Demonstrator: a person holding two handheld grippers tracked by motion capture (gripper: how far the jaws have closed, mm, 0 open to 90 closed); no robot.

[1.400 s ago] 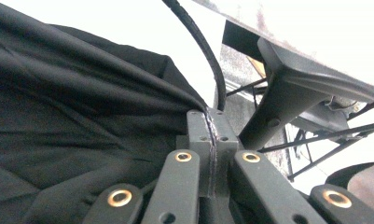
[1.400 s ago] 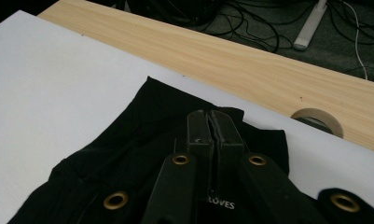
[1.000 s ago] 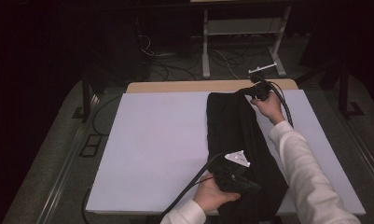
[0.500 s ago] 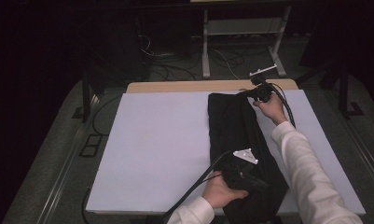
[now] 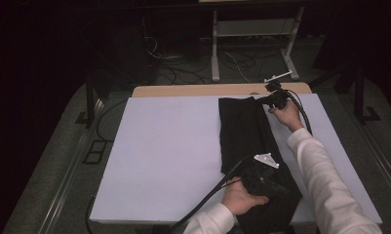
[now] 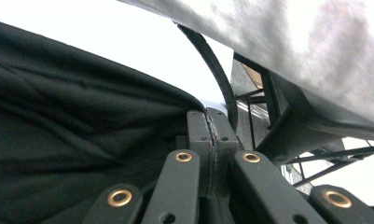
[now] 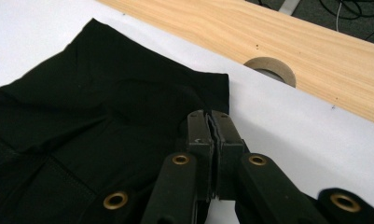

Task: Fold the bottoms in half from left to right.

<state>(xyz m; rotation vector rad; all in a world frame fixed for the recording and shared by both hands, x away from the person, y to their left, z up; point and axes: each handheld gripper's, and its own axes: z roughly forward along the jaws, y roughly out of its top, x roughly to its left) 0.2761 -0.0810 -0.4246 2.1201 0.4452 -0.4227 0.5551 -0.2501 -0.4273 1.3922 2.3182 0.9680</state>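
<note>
1. Since the earlier frame, my left gripper point(image 5: 273, 187) has slid sideways along the near end of the long black folded cloth point(image 5: 251, 146).
2. Its jaws are clenched on the cloth's edge.
3. My right gripper point(image 7: 209, 122) pinches the cloth's far corner; beyond its tips lies the white table cover point(image 7: 287, 112).
4. I see no containers.

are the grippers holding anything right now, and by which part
Both are shut on the black garment: the right gripper pinches its far corner near the table's wooden edge, the left gripper pinches its nearer edge.
</note>
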